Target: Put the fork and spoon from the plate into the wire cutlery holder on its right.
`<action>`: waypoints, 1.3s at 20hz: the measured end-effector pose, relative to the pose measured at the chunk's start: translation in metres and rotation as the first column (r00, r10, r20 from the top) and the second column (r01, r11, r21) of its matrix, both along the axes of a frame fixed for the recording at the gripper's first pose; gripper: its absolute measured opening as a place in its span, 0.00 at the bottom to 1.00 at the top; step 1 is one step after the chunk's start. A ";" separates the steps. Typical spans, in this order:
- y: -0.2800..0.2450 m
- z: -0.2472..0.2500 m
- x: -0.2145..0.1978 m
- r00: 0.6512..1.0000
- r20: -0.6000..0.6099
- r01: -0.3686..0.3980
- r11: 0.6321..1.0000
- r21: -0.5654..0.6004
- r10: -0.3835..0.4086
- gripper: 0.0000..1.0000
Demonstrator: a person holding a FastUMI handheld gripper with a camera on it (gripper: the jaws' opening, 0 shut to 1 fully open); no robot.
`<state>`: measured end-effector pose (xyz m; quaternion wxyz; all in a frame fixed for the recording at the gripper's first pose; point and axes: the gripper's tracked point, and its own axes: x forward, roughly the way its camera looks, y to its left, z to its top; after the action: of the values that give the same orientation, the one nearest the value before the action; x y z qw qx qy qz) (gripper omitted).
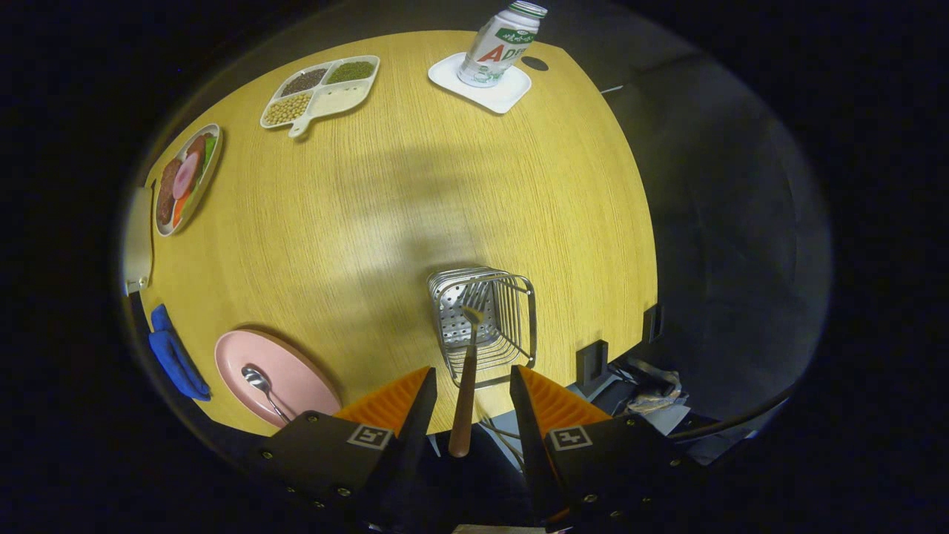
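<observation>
The wire cutlery holder [485, 322] stands on the wooden table just ahead of my fingers. A fork [465, 386] with a brown handle has its tines down inside the holder. Its handle rises toward me through the gap between my fingers, and neither finger touches it. My gripper [472, 374] is open, hovering above the holder's near side. The spoon [261, 384] lies on the pink plate [304, 371], which sits left of the holder and beside my left finger.
Across the table are a divided tray of beans [322, 90], a plate of food [184, 178] and a bottle [503, 43] on a white coaster [480, 83]. A blue cloth [174, 356] hangs at the left edge. The table edge [652, 297] runs close to the holder's right.
</observation>
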<state>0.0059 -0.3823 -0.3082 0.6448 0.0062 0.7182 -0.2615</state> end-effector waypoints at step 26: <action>0.248 -0.059 -0.008 0.937 0.054 -0.347 0.937 0.038 0.345 0.62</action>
<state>-0.0019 -0.1344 -0.3674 0.6968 -0.0988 0.6990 -0.1270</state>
